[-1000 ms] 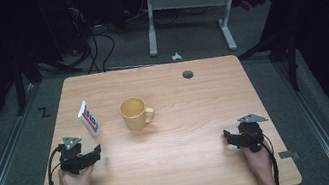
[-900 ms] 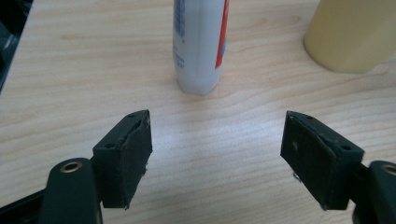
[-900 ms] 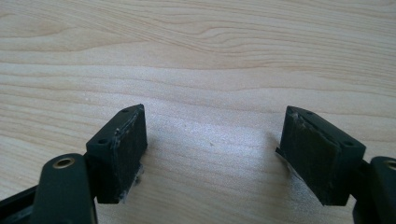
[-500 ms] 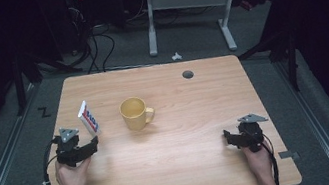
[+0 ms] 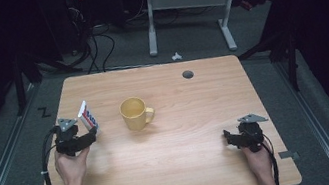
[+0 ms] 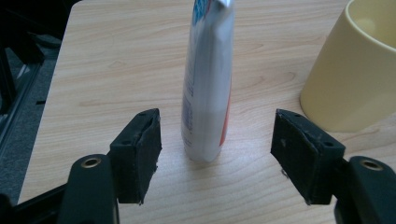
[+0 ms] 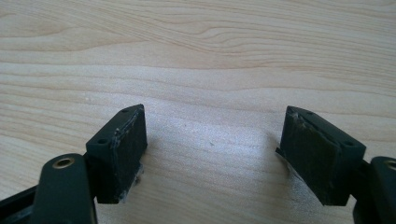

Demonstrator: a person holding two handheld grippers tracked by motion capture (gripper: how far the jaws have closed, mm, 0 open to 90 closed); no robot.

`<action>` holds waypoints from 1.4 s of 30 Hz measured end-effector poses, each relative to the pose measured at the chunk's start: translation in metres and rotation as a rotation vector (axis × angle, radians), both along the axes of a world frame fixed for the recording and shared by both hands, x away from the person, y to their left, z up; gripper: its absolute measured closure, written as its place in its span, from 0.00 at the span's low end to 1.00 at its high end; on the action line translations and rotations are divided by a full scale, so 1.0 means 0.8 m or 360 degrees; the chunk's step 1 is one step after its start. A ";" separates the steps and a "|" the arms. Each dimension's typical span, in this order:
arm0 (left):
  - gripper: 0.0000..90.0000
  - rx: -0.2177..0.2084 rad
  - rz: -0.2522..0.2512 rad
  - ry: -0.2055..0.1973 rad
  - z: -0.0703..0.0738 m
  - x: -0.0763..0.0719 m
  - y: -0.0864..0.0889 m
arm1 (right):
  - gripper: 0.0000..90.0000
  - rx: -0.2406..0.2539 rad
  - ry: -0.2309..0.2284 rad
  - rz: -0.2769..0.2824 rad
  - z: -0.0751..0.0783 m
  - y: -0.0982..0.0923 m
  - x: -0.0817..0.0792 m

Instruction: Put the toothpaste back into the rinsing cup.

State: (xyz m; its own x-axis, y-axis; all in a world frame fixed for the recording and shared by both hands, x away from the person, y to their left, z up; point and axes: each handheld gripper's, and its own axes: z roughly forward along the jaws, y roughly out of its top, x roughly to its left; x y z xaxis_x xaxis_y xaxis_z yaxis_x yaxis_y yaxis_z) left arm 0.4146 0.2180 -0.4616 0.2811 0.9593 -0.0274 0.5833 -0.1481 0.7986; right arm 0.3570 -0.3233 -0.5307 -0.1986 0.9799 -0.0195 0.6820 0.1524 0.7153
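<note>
A light wooden bench [image 5: 197,117] with a round cable hole [image 5: 188,74] near its far edge stands on grey carpet [image 5: 305,99]. Beyond the far edge, a white-legged desk frame [image 5: 185,3] and tangled black cables [image 5: 93,43] sit in a dim, dark room. A small white scrap [image 5: 176,56] lies on the floor.

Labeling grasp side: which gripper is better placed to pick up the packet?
Left. The left gripper is right at the packet, open, a jaw on each side, neither touching. The right gripper sits open across the table, with the mug nearer the packet.
</note>
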 end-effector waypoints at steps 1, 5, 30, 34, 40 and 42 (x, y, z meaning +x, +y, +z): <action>0.38 0.0000 0.0000 0.0000 0.000 0.000 0.000 | 0.26 0.0001 -0.0002 0.0001 0.000 0.000 0.000; 0.39 0.0001 0.0008 -0.0012 0.004 0.007 -0.001 | 0.26 0.0001 -0.0002 0.0001 0.000 0.000 0.000; 0.47 0.0050 0.0041 -0.0042 0.002 0.037 -0.013 | 0.26 0.0001 -0.0002 0.0001 0.000 0.000 0.000; 0.50 0.0034 0.0043 -0.0055 0.003 0.041 -0.015 | 0.26 0.0001 -0.0002 0.0001 0.000 0.000 0.000; 0.55 -0.0007 0.0065 -0.0034 -0.001 0.046 -0.013 | 0.26 0.0001 -0.0002 0.0001 0.000 0.000 0.000; 0.57 -0.0014 0.0068 -0.0036 -0.001 0.047 -0.013 | 0.26 0.0001 -0.0002 0.0001 0.000 0.000 0.000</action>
State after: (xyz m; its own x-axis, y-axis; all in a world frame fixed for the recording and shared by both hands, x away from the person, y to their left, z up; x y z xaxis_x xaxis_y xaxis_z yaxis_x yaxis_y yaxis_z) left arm 0.4523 0.2075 -0.4624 0.2407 0.9701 -0.0300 0.5710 -0.1165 0.8127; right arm 0.3569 -0.3233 -0.5308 -0.1991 0.9798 -0.0190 0.6810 0.1523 0.7163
